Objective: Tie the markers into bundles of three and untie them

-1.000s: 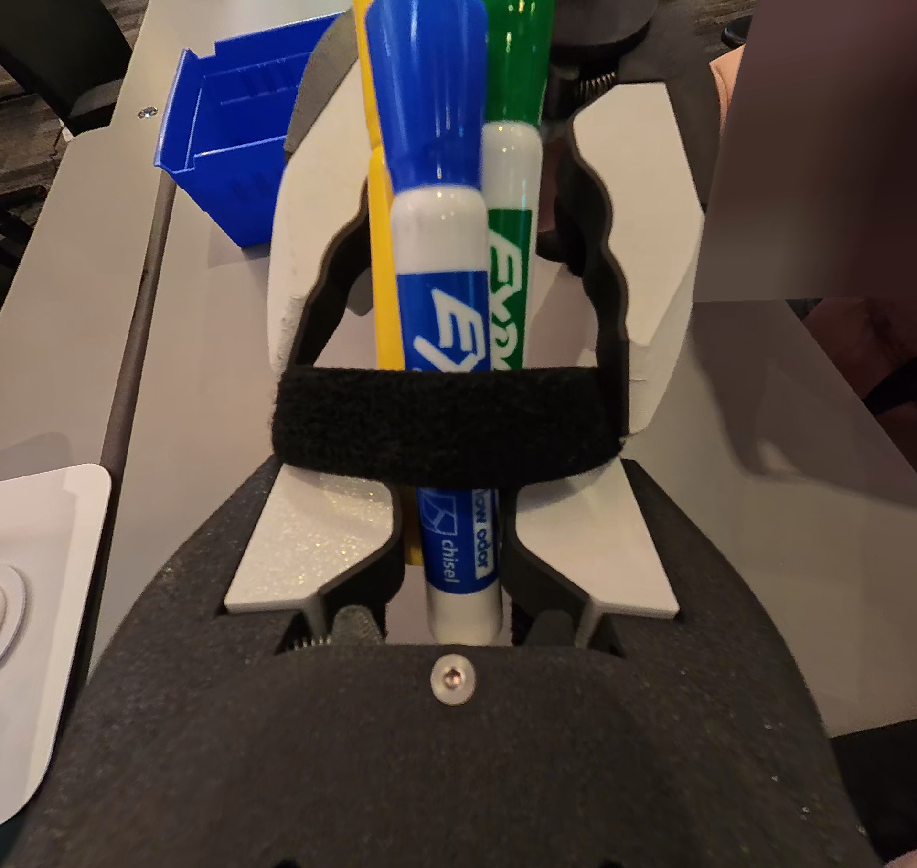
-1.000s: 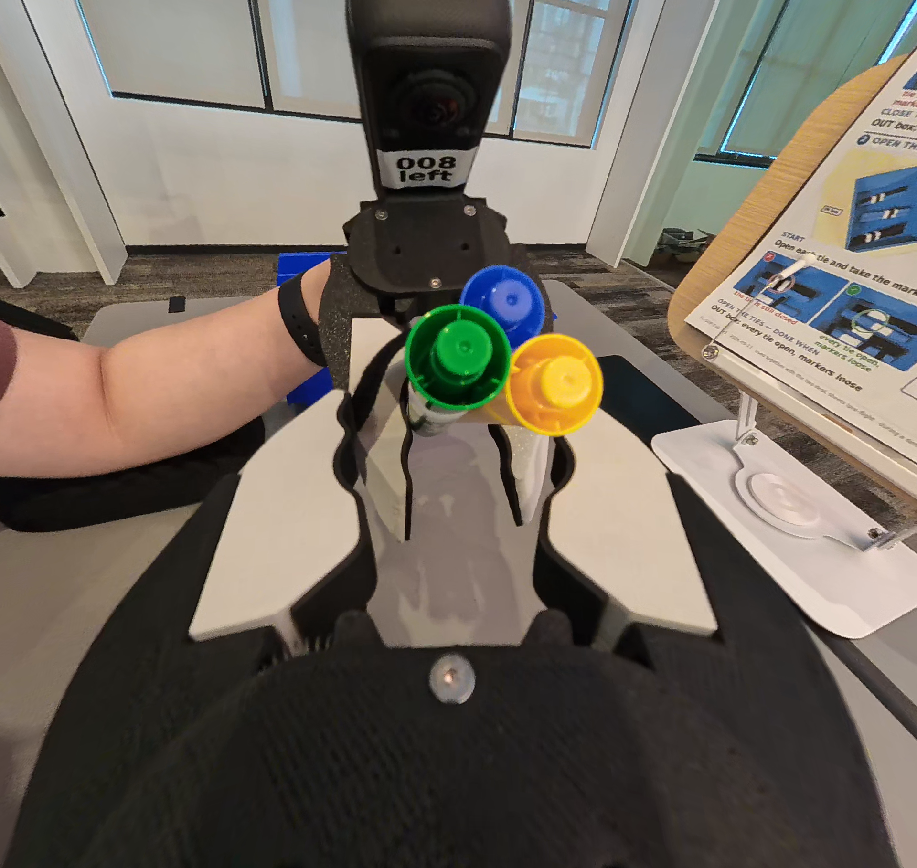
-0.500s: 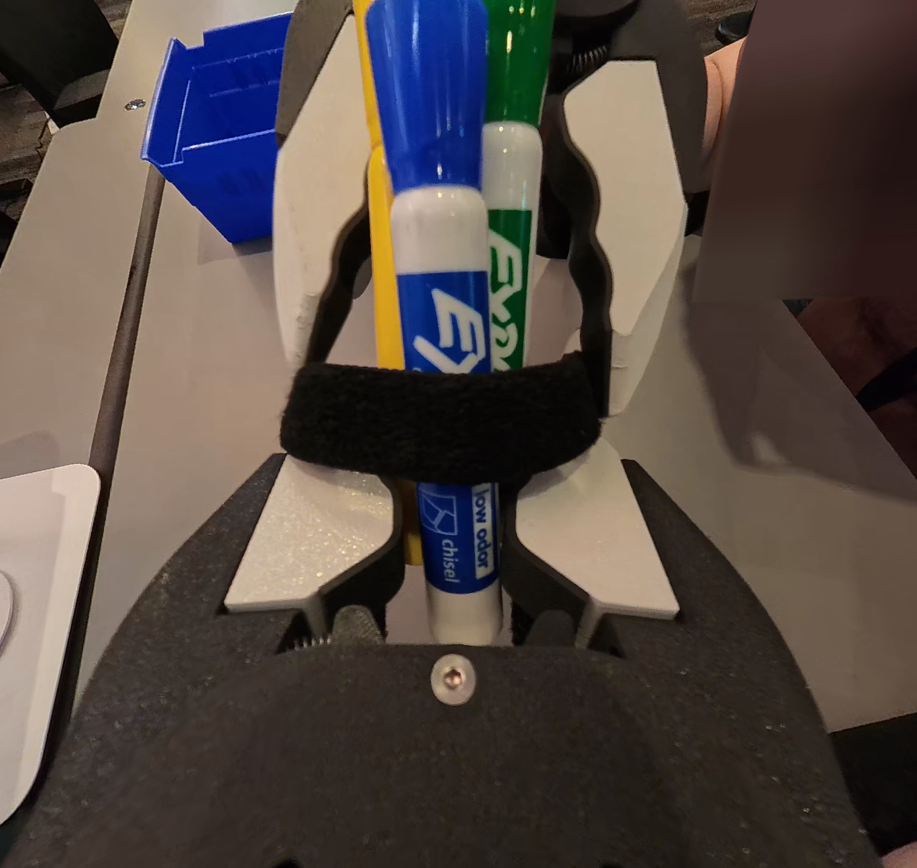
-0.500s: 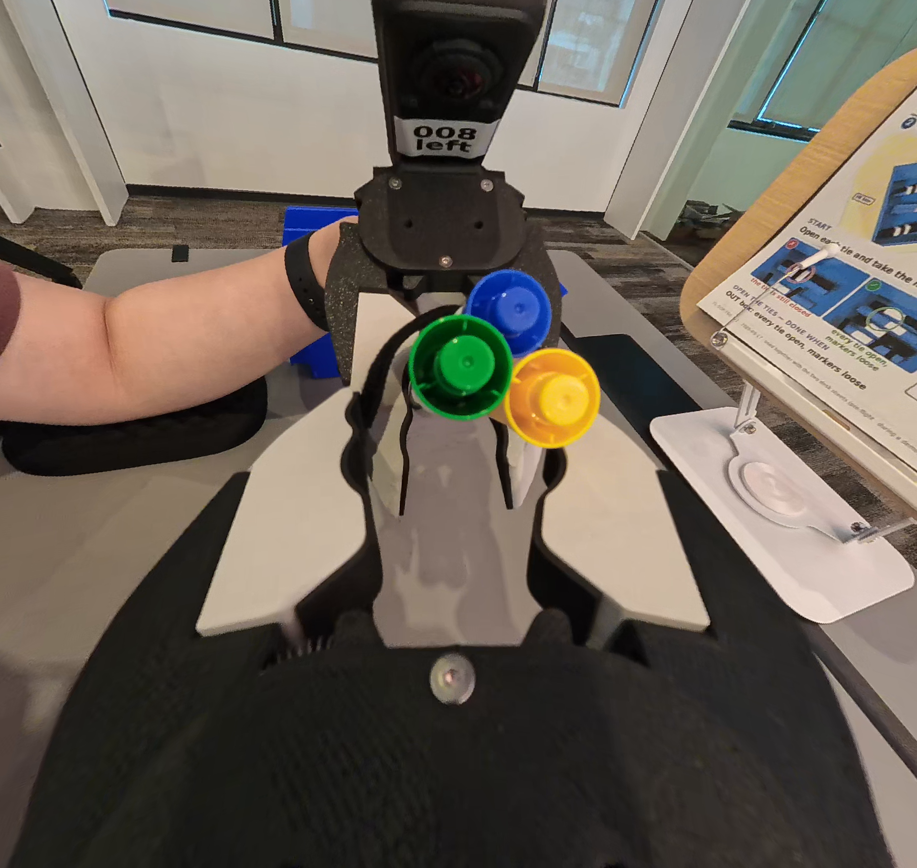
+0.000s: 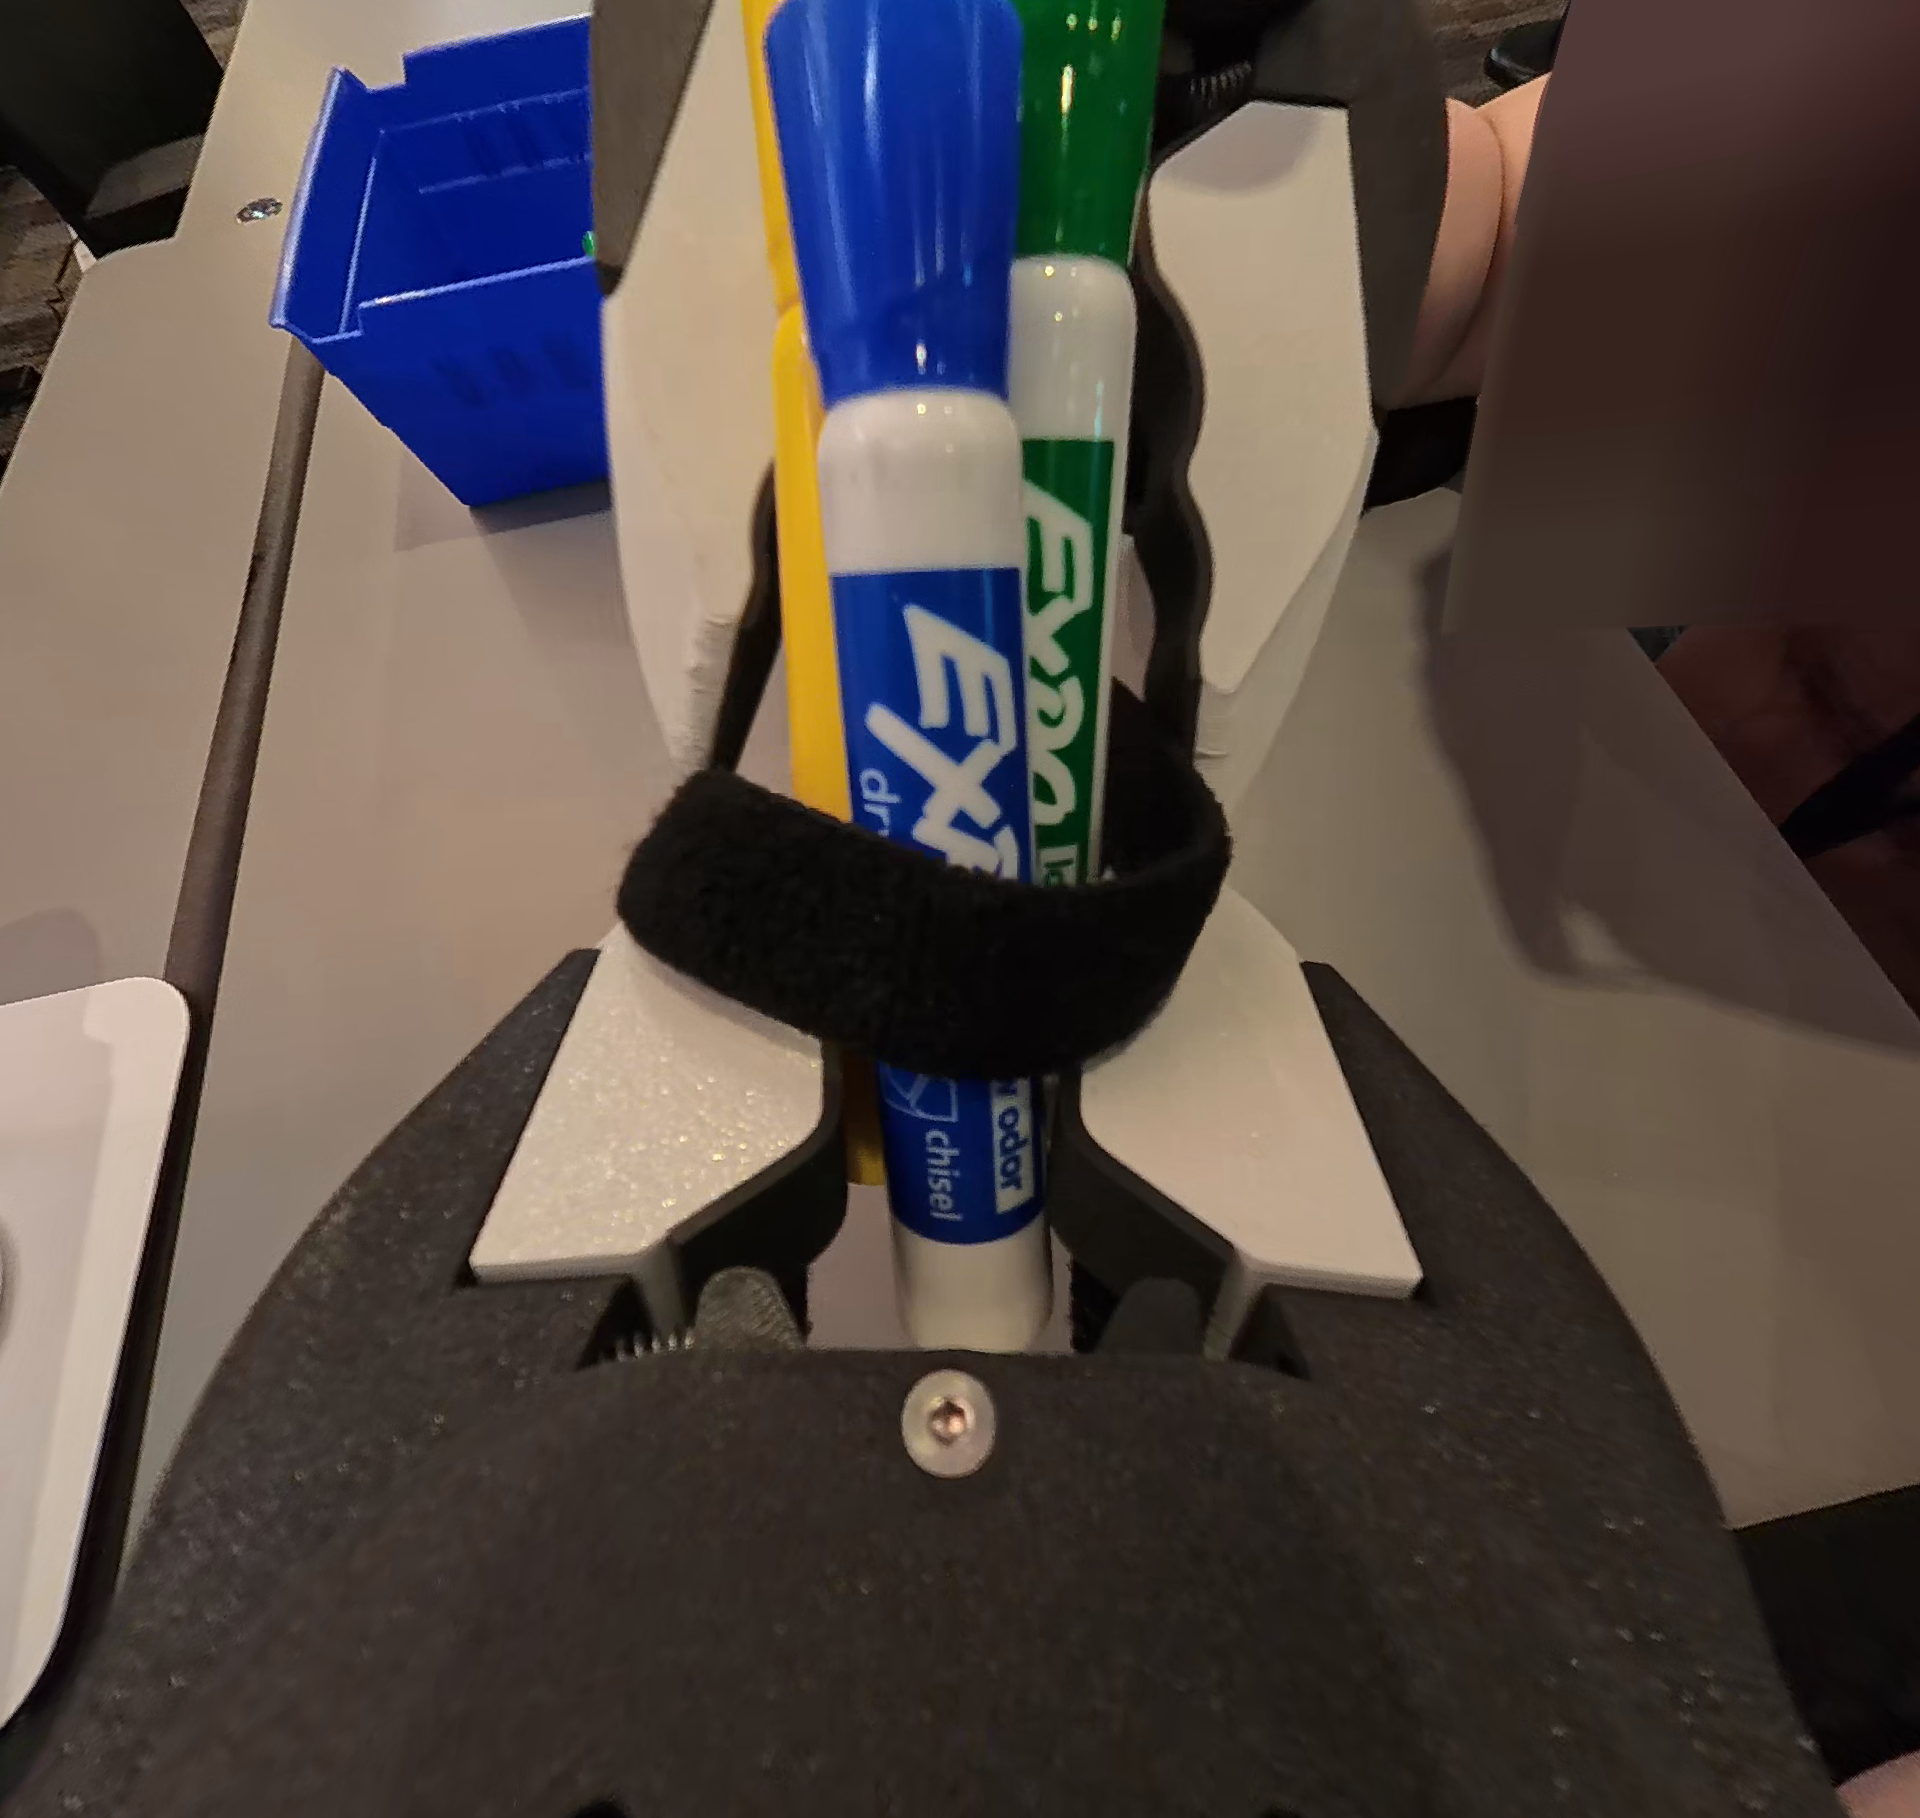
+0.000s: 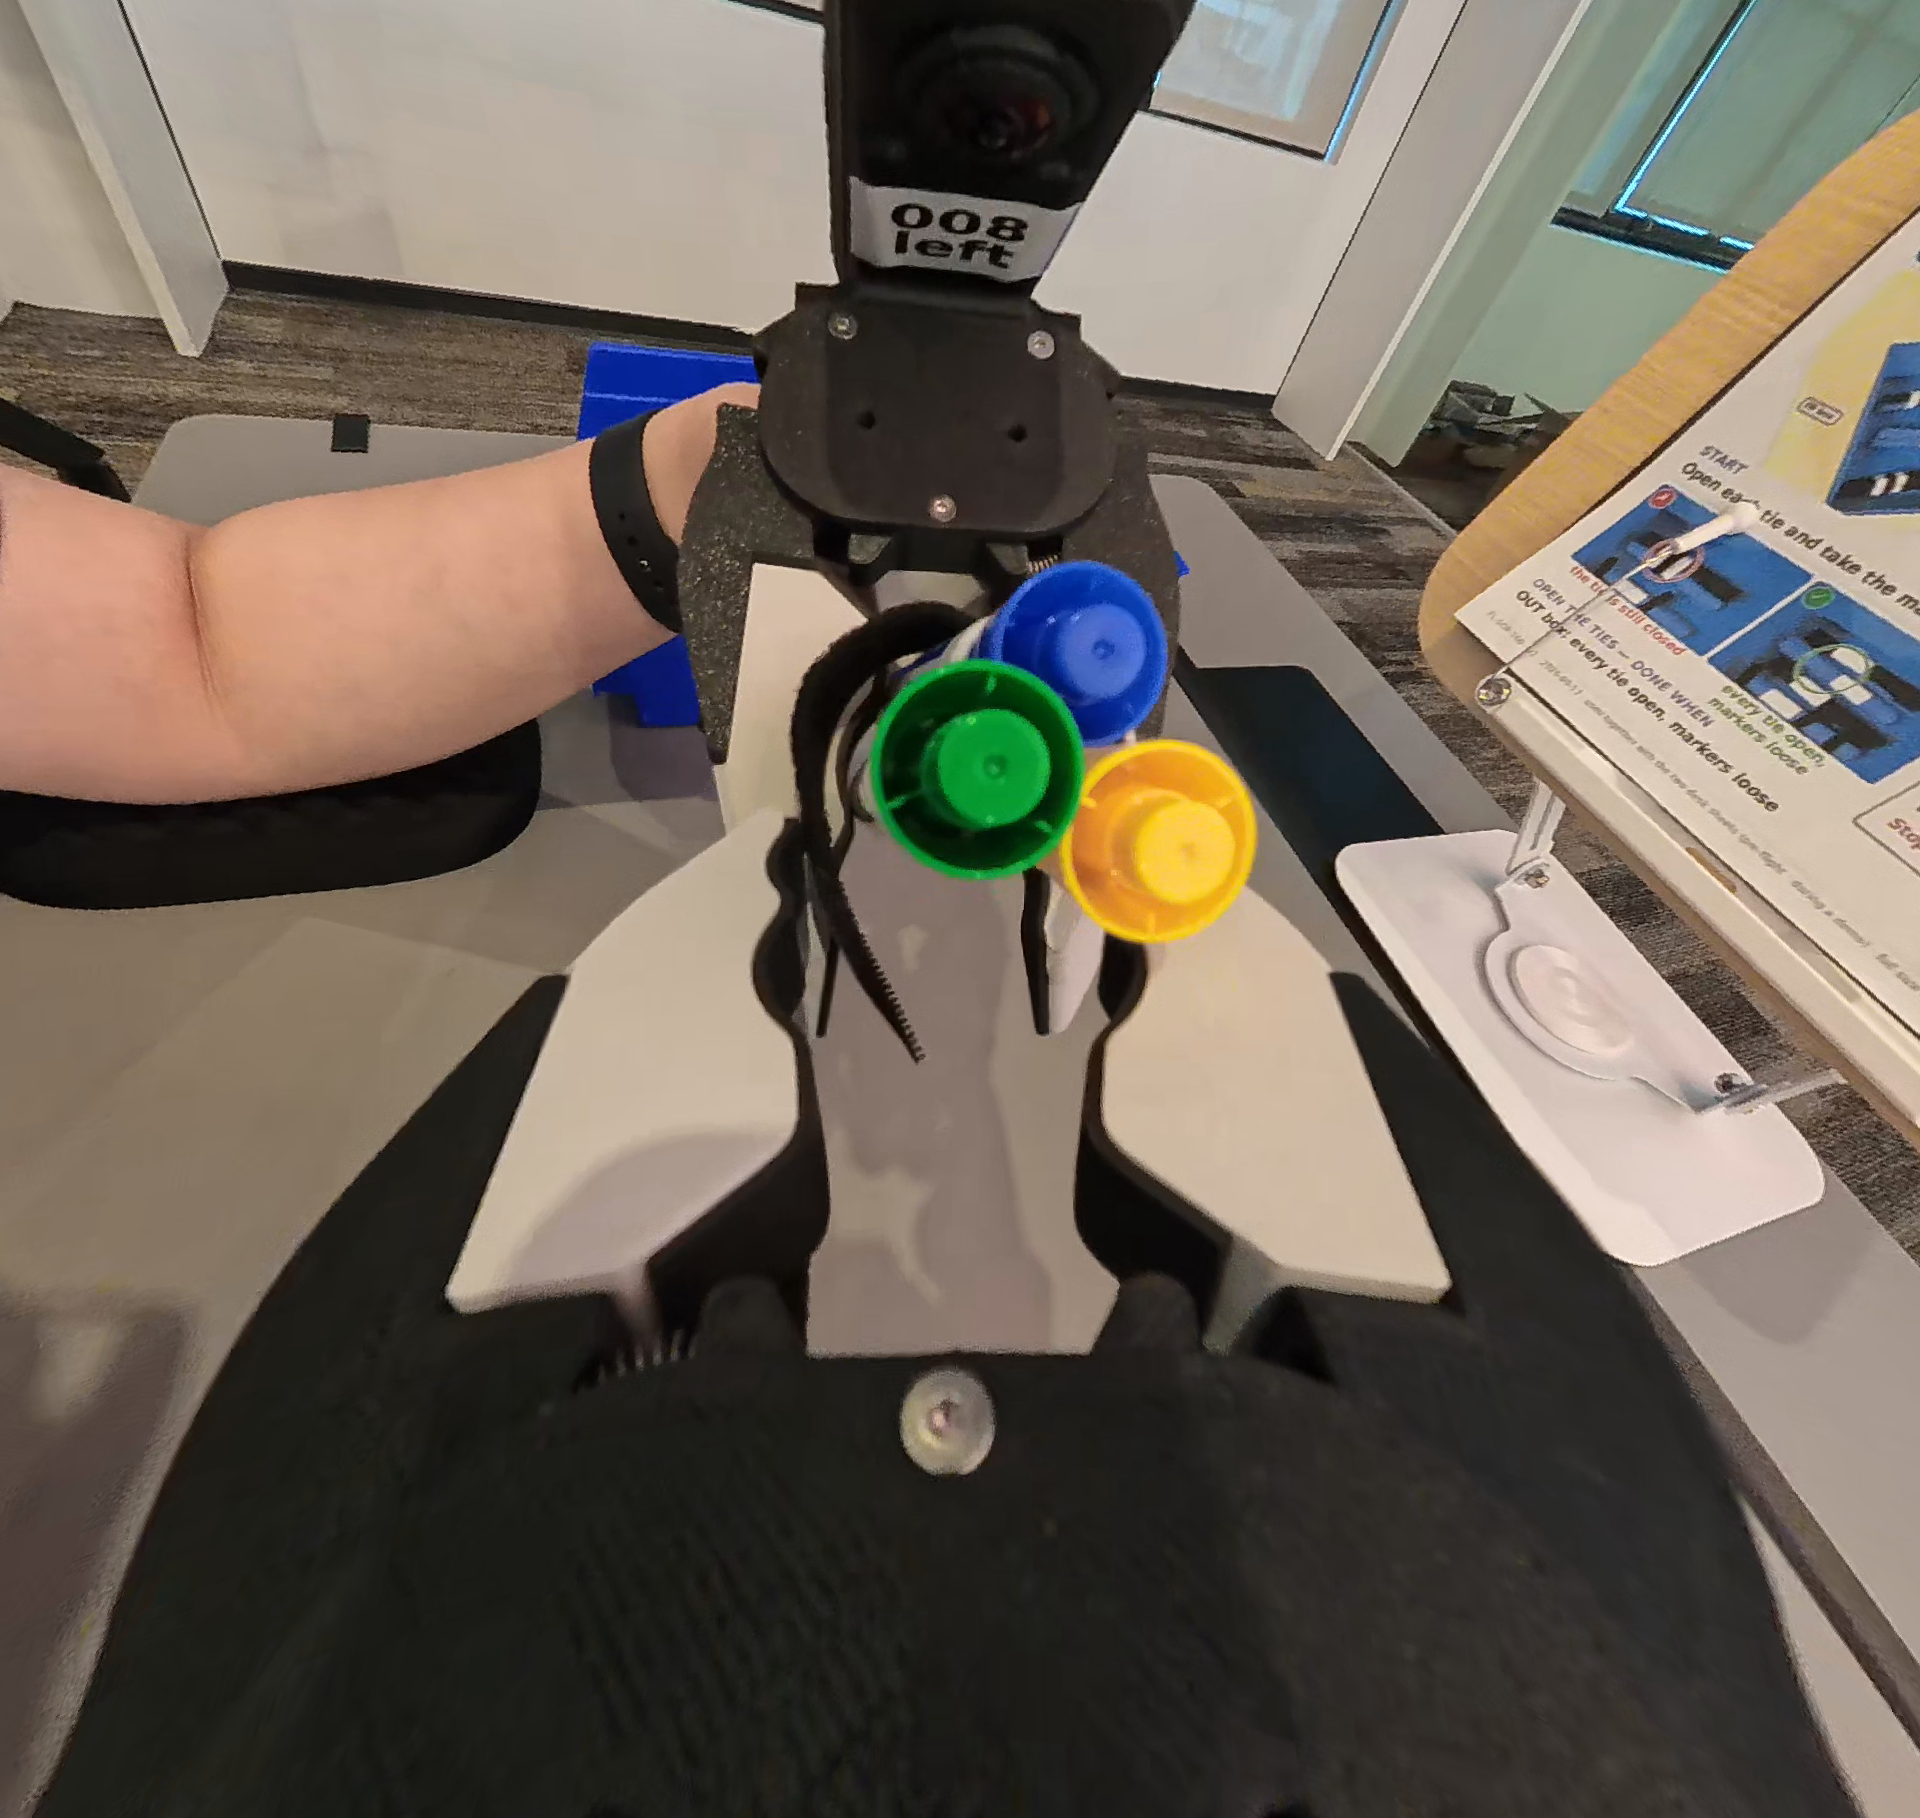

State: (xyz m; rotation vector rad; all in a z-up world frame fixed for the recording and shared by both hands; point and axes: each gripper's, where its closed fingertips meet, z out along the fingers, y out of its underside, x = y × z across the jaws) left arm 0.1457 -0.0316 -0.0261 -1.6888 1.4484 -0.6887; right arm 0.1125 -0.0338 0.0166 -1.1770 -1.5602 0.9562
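Bundle: blue marker [image 5: 925, 625], green marker [image 5: 1070, 480] and yellow marker [image 5: 795, 480] lie side by side, held above the desk [image 5: 416, 729], caps pointing away from the left gripper [image 5: 956, 1093].
Strap: a black hook-and-loop strap [image 5: 914, 927] loops loosely round the three barrels below mid-length; it sags toward the left gripper and is tilted, not cinched.
Left jaws: narrow, clamped on the tail ends of the markers; the blue barrel runs down the centreline between them.
Right jaws: the right gripper [image 6: 935, 947] faces the cap ends; in the right wrist view its jaws stand at a medium gap with one finger [image 6: 790, 895] at the strap's free tail [image 6: 862, 979]. Whether they pinch the strap cannot be told.
Key relation: the bundle's long axis runs straight from the left jaws toward the right jaws, so the two grippers face each other end-on; the right gripper is nearer the strap's loose end.
Change: a second ago the strap was stretched wide and flat across the right fingers; now the loop is smaller and skewed.
Surroundings: a blue bin [image 5: 457, 272] stands on the desk beyond; an instruction board [image 6: 1745, 646] stands to the right.
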